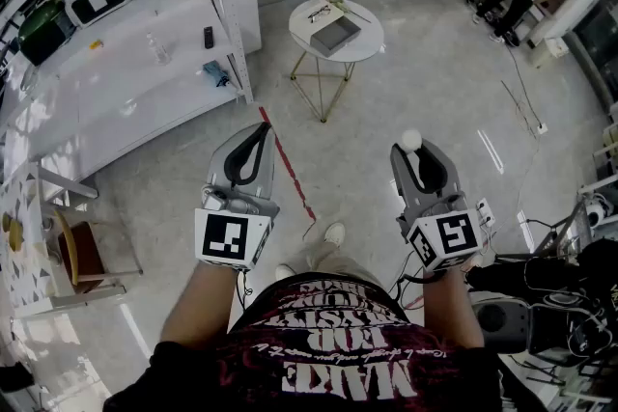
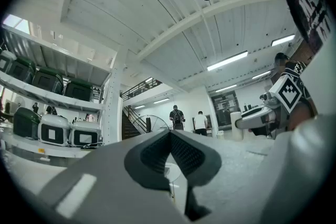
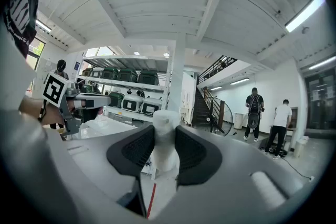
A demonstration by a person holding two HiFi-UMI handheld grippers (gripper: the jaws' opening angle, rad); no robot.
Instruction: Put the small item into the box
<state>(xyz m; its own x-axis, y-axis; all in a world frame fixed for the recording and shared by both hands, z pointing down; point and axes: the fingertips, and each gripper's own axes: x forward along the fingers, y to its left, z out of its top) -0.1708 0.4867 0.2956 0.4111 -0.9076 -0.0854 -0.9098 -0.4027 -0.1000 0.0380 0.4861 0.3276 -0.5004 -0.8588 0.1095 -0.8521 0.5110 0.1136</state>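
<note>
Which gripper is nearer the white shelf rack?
Left. The left gripper is just right of the shelf rack; the right gripper, holding the small white item, is farther right.

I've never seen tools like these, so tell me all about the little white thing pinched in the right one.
The small white item is plain and matt, plastic-looking, with a narrower rounded top on a wider body. The right gripper clamps it on both sides with its dark ribbed pads, and the top pokes out past their tips. Nothing else touches it; it is held above the floor.
</note>
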